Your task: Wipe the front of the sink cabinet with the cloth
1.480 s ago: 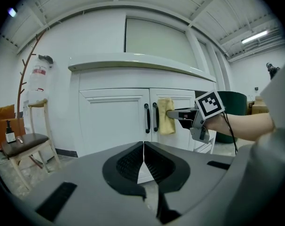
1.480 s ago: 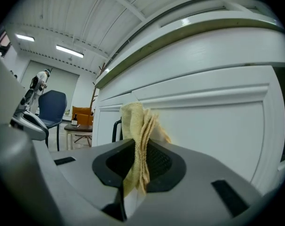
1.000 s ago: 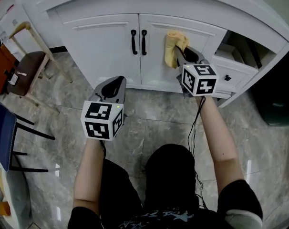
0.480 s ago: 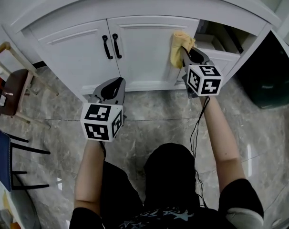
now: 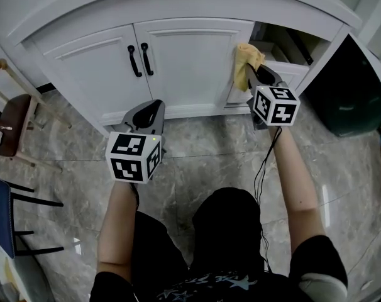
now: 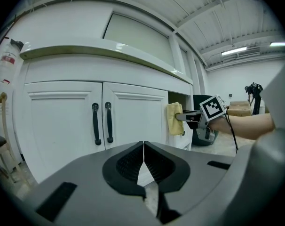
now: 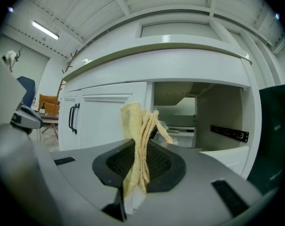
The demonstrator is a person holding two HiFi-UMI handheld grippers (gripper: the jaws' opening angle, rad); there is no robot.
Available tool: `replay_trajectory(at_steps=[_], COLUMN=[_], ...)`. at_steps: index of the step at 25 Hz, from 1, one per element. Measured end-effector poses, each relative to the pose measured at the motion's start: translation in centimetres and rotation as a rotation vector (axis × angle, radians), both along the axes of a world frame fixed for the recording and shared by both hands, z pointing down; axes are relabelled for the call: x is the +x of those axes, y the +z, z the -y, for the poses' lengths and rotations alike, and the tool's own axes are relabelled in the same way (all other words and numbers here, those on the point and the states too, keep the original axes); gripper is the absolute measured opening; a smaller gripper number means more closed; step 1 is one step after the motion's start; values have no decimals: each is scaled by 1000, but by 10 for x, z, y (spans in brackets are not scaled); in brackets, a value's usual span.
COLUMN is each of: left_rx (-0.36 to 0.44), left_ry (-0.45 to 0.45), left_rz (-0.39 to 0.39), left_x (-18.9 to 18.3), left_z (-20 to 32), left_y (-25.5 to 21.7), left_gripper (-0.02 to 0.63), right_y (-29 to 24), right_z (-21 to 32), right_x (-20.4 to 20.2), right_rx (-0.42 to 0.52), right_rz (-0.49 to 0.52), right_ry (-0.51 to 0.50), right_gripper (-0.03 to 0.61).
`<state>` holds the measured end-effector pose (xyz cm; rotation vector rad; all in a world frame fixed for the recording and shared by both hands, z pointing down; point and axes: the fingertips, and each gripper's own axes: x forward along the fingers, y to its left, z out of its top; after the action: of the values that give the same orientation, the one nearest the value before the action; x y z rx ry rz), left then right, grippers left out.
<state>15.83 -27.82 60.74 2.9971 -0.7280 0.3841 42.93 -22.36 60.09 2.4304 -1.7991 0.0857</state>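
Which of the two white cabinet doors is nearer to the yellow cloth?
The right door: the cloth is at its outer edge; the left door lies beyond both black handles.

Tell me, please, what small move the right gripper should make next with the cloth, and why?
Probably sweep the cloth leftward across the right door toward its handle. The right gripper has its jaws clamped on the cloth, which sits at that door's right edge beside the open compartment, so most of the door's face lies to the left.
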Motion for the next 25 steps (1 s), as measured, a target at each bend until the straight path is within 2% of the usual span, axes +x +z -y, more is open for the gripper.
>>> replay_trajectory(at_steps=[4,9,25], left_rx=[-4,16,-3], left_ry=[-13,-35,-257], left_rz=[-7,-4,83], left_x=[-8,-29,-153], left_z=[0,3,39], left_y=[-1,2,44], left_gripper=[23,23,23], right_y=[0,6,83], right_z=[-7,-1,120], right_x=[-12,-43,-202], right_rx=[-9,-13,-68], right_rz=[-8,-18,14], right_ry=[-16,-85,-420], right_gripper=[63,63,63])
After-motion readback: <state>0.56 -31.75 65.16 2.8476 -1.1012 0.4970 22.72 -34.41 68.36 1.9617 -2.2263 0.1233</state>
